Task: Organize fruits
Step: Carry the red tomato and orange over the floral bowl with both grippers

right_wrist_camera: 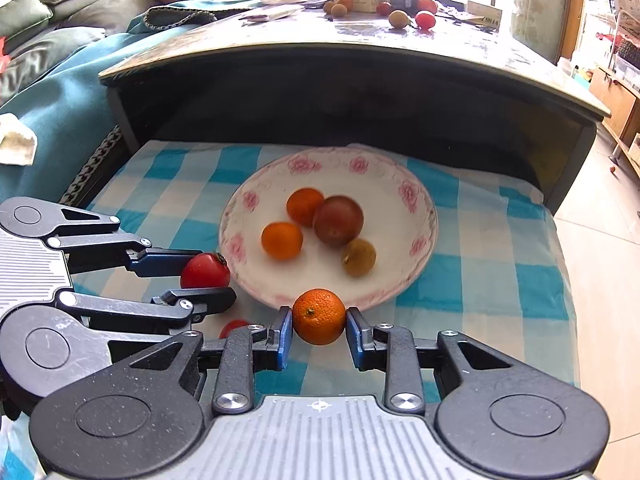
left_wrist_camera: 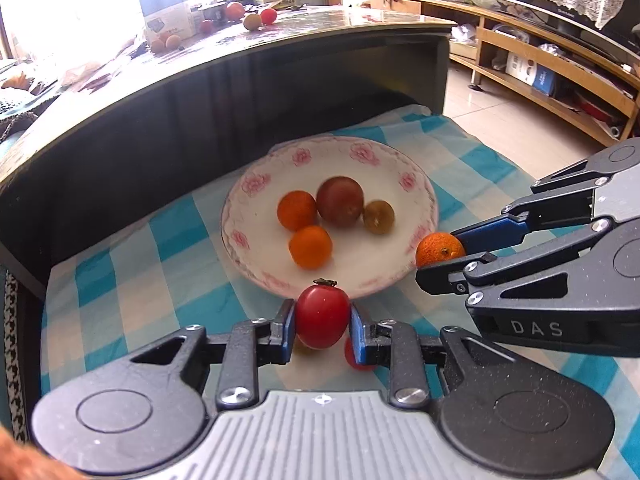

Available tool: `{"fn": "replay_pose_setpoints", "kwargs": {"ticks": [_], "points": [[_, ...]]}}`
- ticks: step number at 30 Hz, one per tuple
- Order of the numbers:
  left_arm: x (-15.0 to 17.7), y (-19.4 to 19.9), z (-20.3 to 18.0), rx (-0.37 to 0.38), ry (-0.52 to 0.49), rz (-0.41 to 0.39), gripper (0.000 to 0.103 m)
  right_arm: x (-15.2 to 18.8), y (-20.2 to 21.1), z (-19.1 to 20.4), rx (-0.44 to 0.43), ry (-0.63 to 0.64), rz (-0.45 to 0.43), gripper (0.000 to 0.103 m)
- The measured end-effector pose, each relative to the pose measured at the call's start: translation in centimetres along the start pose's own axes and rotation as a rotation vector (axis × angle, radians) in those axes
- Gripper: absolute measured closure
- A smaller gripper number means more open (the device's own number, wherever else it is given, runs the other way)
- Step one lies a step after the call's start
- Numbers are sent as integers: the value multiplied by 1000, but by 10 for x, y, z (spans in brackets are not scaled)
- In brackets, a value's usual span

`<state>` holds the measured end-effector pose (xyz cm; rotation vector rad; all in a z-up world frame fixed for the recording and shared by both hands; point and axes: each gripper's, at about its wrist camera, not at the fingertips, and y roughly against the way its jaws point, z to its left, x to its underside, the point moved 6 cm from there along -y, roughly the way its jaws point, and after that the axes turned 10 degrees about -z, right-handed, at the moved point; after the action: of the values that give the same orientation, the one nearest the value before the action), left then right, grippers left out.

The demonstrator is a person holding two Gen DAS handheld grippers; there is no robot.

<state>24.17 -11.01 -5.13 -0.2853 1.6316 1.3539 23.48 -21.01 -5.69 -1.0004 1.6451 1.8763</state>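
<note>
A white plate (left_wrist_camera: 256, 200) (right_wrist_camera: 400, 184) with pink flowers lies on a blue checked cloth and holds several fruits: two small oranges, a dark red tomato (left_wrist_camera: 340, 201) (right_wrist_camera: 338, 221) and a brownish-green fruit (left_wrist_camera: 379, 217) (right_wrist_camera: 359, 257). My left gripper (left_wrist_camera: 322, 318) (right_wrist_camera: 206, 276) is shut on a red tomato (left_wrist_camera: 322, 316) (right_wrist_camera: 205, 270) just short of the plate's near rim. My right gripper (right_wrist_camera: 319, 320) (left_wrist_camera: 442, 252) is shut on a small orange (right_wrist_camera: 319, 316) (left_wrist_camera: 439, 249) at the plate's near edge. Another red tomato (left_wrist_camera: 354, 356) (right_wrist_camera: 234, 327) lies on the cloth below the grippers, mostly hidden.
A dark coffee table (left_wrist_camera: 224, 92) (right_wrist_camera: 360, 80) rises behind the cloth (left_wrist_camera: 120, 280) (right_wrist_camera: 500, 264), with more fruits and a box (left_wrist_camera: 166, 14) on top. A wooden shelf unit (left_wrist_camera: 540, 64) stands at the right, a sofa with a teal cover (right_wrist_camera: 60, 104) at the left.
</note>
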Motion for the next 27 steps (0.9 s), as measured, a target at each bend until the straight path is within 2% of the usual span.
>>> {"fn": "replay_pose_setpoints", "kwargs": {"ticks": [5,12,27], "points": [[-10,-14,9,-26,5,-22,66,-11,-15,-5,9,12,-15,80],[-11,-33,15,-36,5,-14,66,-9,-33,-8,18,29,3,80],[-11,-47,17,-57,-24,-27,66,-8,-50,-13,31,44,-4,80]]}}
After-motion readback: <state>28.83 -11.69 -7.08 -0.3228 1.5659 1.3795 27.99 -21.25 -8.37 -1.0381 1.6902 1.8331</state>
